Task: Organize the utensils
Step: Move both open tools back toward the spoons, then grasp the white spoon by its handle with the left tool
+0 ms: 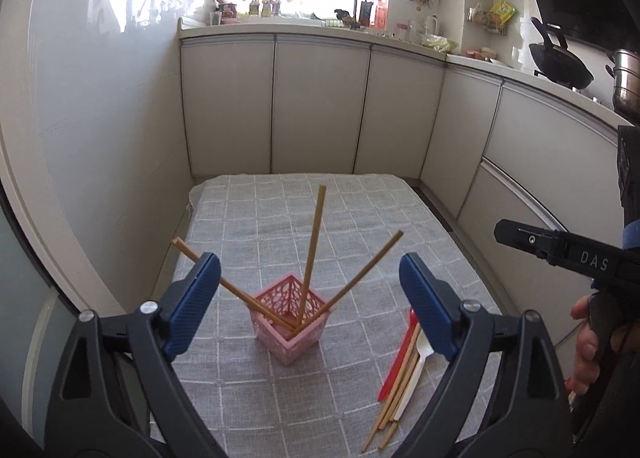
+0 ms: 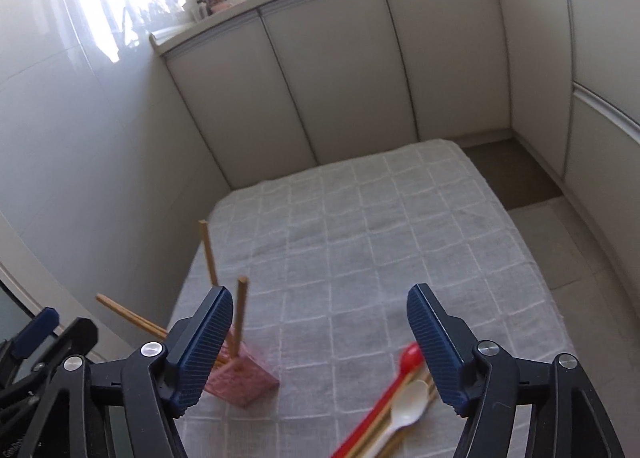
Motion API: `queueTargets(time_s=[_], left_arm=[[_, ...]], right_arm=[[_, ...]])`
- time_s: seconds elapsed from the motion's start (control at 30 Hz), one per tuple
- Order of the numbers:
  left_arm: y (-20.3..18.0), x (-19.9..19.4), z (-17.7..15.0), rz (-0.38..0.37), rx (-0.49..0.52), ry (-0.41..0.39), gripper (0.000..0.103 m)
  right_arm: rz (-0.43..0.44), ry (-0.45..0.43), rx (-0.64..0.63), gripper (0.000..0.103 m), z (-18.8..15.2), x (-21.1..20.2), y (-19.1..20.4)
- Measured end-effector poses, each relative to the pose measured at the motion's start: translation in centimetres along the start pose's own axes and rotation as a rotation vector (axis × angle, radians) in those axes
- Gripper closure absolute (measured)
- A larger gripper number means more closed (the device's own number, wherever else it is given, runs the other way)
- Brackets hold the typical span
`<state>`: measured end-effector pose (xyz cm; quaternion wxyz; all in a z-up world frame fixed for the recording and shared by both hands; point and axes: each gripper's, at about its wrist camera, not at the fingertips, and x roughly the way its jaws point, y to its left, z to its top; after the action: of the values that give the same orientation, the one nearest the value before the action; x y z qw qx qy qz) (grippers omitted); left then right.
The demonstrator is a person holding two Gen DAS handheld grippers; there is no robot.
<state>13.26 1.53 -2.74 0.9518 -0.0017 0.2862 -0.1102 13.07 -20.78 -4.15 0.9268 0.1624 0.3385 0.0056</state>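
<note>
The jaws of the left gripper (image 1: 310, 294) are spread wide and hold nothing, with the pink holder (image 1: 289, 328) in view between them on the desk (image 1: 280, 217). The jaws of the right gripper (image 2: 320, 332) are likewise spread apart and empty, hanging above the grey checked cloth that covers the desk.

The pink holder is a small square cup with a lattice-cut wall, standing upright on the cloth near the desk's left side. Inside it are wooden chopsticks (image 1: 314, 246), their lower ends gathered at the bottom and their tops fanning out: one leans far to the left, one rises nearly straight, one leans to the right. From the right wrist view the leftward lean seems to be a pair lying together.

To the right of the holder, well apart from it, a loose bundle lies flat on the cloth: a red spoon (image 2: 410, 356), a white spoon (image 2: 408, 404) and several more chopsticks (image 1: 394, 390) lying alongside, touching one another. The right gripper's right finger partly hides the bundle's far end.
</note>
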Motion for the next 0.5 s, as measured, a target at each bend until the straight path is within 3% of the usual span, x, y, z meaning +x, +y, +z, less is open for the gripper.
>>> queueTargets(time_s=[0.3,0.5], left_arm=[[-3.3,2.3,-3.7,-0.066,0.074,0.225,0.008],[-7.0,5.0,-5.9,-0.112,0.126,0.353,0.008]], right_arm=[[-0.13,0.208,0.065,0.02,-3.3,2.1,-7.3],[-0.171,0.328,0.155,0.02,-5.0,3.7,-11.7]])
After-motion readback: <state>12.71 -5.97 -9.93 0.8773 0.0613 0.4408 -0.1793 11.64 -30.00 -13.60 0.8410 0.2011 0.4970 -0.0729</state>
